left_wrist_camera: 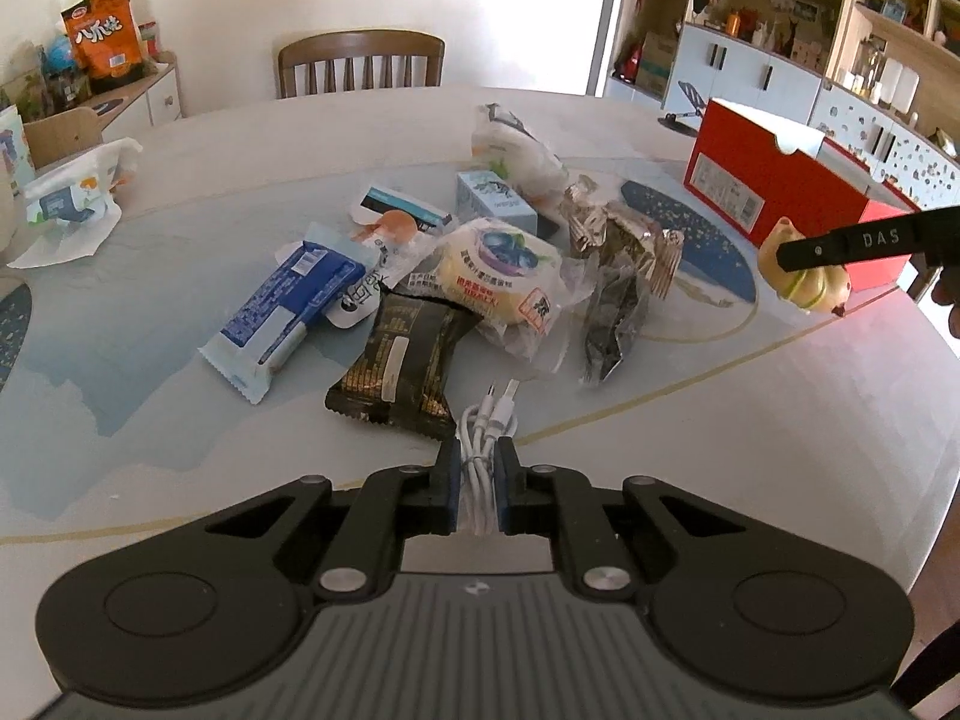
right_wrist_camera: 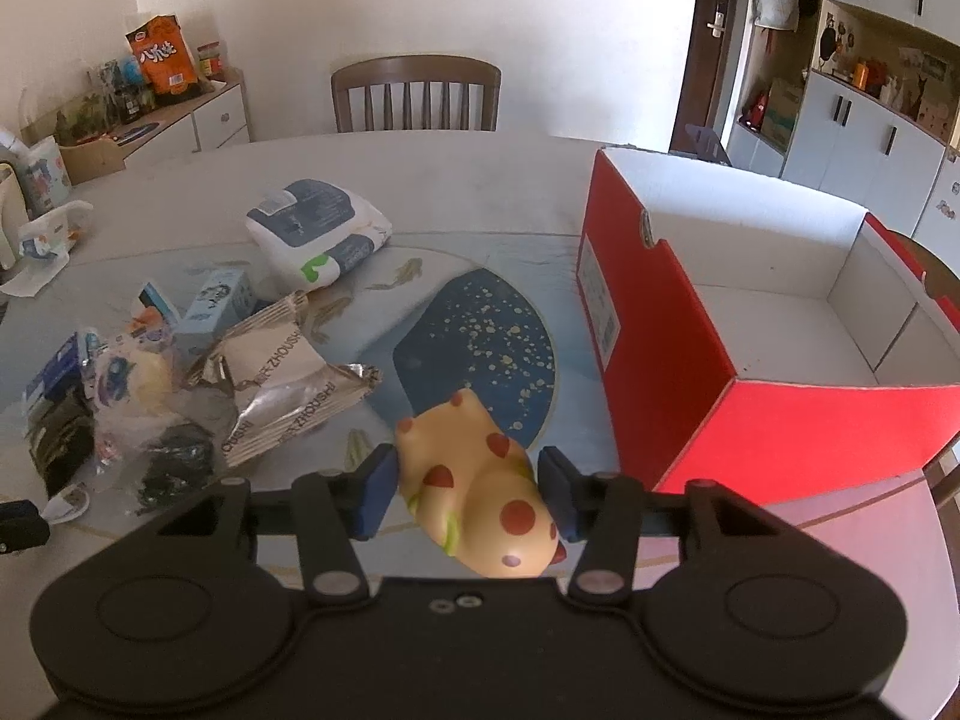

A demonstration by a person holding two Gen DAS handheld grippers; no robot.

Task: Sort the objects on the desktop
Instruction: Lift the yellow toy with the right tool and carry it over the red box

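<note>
Our left gripper [left_wrist_camera: 478, 474] is clamped narrow on a bundled white cable [left_wrist_camera: 480, 432] at the near edge of the snack pile [left_wrist_camera: 456, 276]. Our right gripper [right_wrist_camera: 468, 495] pinches a yellow spotted toy [right_wrist_camera: 474, 480] between its blue pads [right_wrist_camera: 375, 498], just left of the open red box [right_wrist_camera: 660, 372] on the table [right_wrist_camera: 480, 180].
</note>
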